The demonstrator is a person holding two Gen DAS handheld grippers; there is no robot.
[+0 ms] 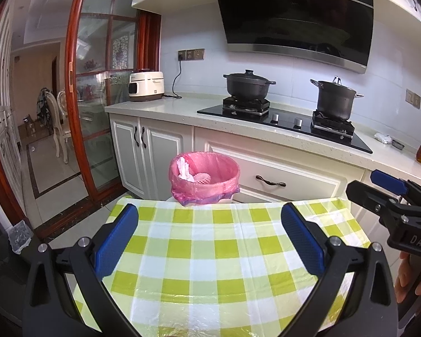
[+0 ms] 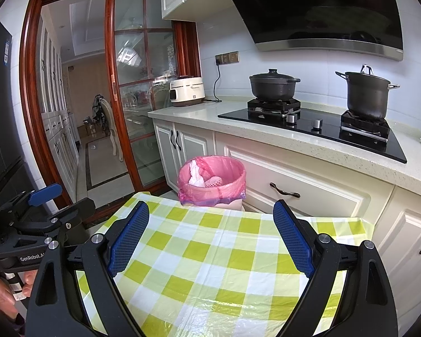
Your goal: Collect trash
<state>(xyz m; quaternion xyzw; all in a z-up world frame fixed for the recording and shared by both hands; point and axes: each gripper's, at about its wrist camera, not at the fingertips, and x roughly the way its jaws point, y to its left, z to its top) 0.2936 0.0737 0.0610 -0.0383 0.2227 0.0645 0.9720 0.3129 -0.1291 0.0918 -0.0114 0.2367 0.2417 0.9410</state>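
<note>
A bin lined with a pink bag stands on the floor just past the far edge of a table with a green and white checked cloth. Inside the bin lie white crumpled paper and a pink foam net. The bin also shows in the right wrist view. My left gripper is open and empty above the cloth. My right gripper is open and empty above the cloth too. Each gripper shows at the edge of the other's view.
White kitchen cabinets and a counter with a black hob, two dark pots and a rice cooker run behind the bin. A crumpled white wrapper lies on the counter at right. A glass sliding door stands left.
</note>
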